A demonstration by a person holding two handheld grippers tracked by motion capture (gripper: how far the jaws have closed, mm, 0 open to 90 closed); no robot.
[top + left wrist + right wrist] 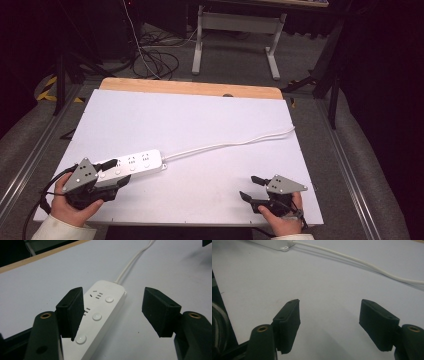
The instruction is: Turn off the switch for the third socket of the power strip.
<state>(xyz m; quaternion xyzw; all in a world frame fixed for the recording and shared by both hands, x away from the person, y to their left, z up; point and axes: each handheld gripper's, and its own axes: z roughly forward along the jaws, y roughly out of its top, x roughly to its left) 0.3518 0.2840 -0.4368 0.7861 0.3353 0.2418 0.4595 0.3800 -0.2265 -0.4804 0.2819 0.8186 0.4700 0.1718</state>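
So there's a white power strip [131,165] lying flat on the white table [210,125], over toward the near left corner, angled a bit so its far end points up and to the right. Its white cord [235,144] runs off from that end across the table and drops over the right edge.

The left gripper [111,175] sits right at the near end of the strip. In the left gripper view its jaws are spread wide, one on each side of the strip [100,315], with the left jaw overlapping the strip's edge and the right jaw well clear of it over bare table. They aren't squeezing it. Three round buttons and some socket slots show on top of the strip.

The right gripper [252,189] is down at the near right of the table, well apart from the strip. Its jaws are open too, nothing between them but bare table [324,322]. Its view catches the strip's end [274,245] and the cord [362,263] farther off.
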